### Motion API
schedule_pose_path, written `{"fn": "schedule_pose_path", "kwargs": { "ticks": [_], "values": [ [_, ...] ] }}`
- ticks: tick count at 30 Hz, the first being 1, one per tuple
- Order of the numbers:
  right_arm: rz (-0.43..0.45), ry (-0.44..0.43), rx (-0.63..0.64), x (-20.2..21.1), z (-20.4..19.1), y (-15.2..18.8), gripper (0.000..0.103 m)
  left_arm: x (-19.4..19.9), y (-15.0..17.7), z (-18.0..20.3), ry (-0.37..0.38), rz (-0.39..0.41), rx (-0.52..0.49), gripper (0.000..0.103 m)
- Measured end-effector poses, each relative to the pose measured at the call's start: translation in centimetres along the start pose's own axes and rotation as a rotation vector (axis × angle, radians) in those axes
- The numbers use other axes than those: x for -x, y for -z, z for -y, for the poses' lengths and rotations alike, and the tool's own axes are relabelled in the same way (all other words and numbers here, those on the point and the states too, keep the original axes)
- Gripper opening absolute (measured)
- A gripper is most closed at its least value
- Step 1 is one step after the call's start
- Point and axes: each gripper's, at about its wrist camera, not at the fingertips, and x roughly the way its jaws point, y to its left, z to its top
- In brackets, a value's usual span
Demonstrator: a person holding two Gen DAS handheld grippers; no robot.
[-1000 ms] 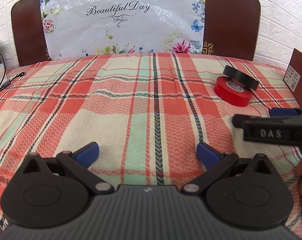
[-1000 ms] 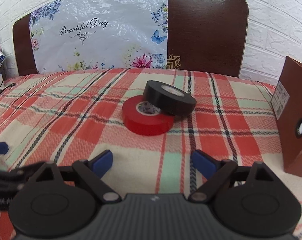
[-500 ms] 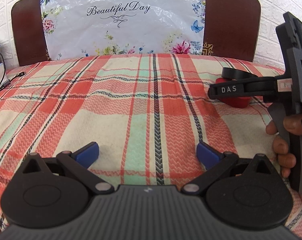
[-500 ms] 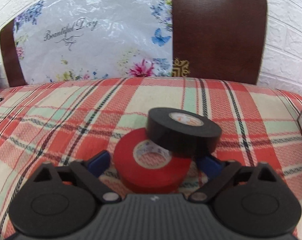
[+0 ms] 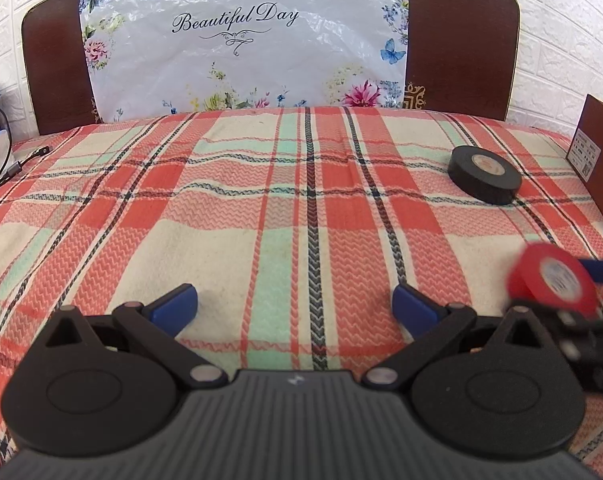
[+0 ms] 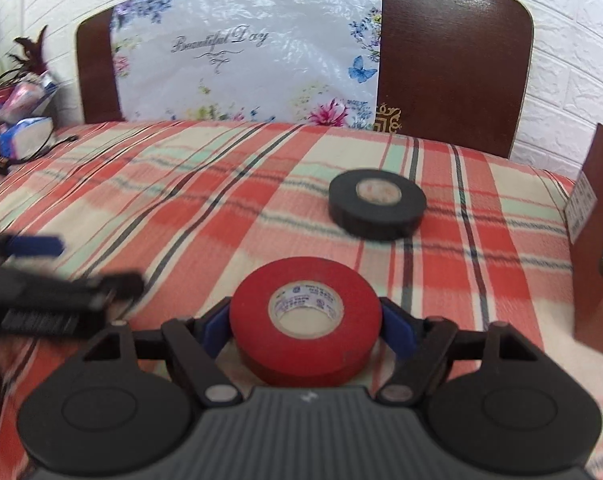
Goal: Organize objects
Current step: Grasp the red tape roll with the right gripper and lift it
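My right gripper (image 6: 303, 320) is shut on a red tape roll (image 6: 305, 320), its blue pads against the roll's two sides. The roll is held above the plaid cloth and shows blurred in the left wrist view (image 5: 553, 282), at the lower right. A black tape roll (image 6: 377, 203) lies flat on the cloth beyond it; in the left wrist view it (image 5: 484, 174) is at the far right. My left gripper (image 5: 293, 306) is open and empty, low over the cloth. It shows blurred at the left of the right wrist view (image 6: 41, 276).
A plaid cloth (image 5: 261, 208) covers the surface. A brown headboard with a flowered plastic sheet (image 5: 241, 40) stands at the back. A brown box (image 6: 597, 256) stands at the right edge. A black cable (image 5: 9, 168) and clutter (image 6: 21, 120) lie at the far left.
My right gripper closed on the red tape roll, pulled it out from under the black roll and carried it back toward me. The black roll now lies flat. My left gripper stayed put.
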Motion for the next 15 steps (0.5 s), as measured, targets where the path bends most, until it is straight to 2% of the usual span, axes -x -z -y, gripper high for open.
{"fn": "schedule_pose_path", "kwargs": {
  "ticks": [5, 11, 15],
  "values": [
    [-0.001, -0.002, -0.012, 4.7, 0.0, 3.7, 0.077, 0.1, 0.1, 0.0, 0.000, 0.000, -0.001, 0.103],
    [0.003, 0.033, -0.007, 9.1, -0.3, 7.0, 0.077, 0.1, 0.0, 0.1, -0.006, 0.000, -0.004, 0.103],
    [0.005, 0.047, -0.006, 10.2, 0.0, 7.9, 0.085, 0.2, 0.0, 0.2, -0.018, 0.000, -0.005, 0.103]
  ]
}}
